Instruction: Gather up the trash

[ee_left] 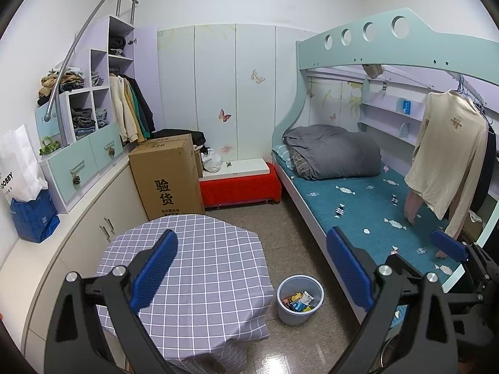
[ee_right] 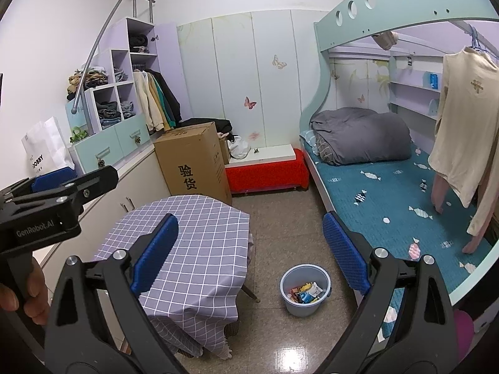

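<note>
A pale blue trash bin (ee_left: pixel 300 299) (ee_right: pixel 305 290) stands on the floor between the table and the bed, with several colourful wrappers (ee_left: pixel 300 301) (ee_right: pixel 307 293) inside. My left gripper (ee_left: pixel 252 269) is open and empty, held high above the table and bin. My right gripper (ee_right: pixel 249 254) is also open and empty, equally high. In the right wrist view the left gripper's body (ee_right: pixel 53 201) shows at the left, held by a hand (ee_right: pixel 28 296). A blue pad of the right gripper (ee_left: pixel 449 244) shows at the left wrist view's right edge.
A table with a grey checked cloth (ee_left: pixel 199 277) (ee_right: pixel 187 249) sits left of the bin. A bunk bed with a teal mattress (ee_left: pixel 368 205) (ee_right: pixel 405 199) runs along the right, clothes hanging over it. A cardboard box (ee_left: pixel 168 174), red bench (ee_left: pixel 240 187) and cabinets (ee_left: pixel 78 162) line the back and left.
</note>
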Demonstrator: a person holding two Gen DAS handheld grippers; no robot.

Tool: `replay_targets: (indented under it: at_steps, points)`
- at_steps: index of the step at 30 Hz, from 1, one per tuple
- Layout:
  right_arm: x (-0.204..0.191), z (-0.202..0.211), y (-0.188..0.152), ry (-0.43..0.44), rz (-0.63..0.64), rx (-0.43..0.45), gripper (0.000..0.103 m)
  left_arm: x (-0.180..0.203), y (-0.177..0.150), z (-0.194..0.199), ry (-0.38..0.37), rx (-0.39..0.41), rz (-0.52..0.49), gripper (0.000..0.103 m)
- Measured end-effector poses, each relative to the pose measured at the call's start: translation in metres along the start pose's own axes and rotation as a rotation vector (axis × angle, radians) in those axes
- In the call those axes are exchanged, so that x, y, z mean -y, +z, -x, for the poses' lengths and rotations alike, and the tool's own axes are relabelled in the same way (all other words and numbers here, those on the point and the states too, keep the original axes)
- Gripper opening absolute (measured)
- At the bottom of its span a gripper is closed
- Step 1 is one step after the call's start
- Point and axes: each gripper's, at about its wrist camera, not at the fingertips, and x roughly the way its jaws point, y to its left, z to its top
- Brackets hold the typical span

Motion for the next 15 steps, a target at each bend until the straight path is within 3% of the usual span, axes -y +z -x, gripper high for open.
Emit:
replay_targets:
  at_steps: [15]
  points:
    - [-0.0077, -0.0098, -0.001, 0.004, 0.0, -0.012, 0.092, -0.0089, 0.0011, -0.009, 0.01, -0.01, 0.0, 0.094]
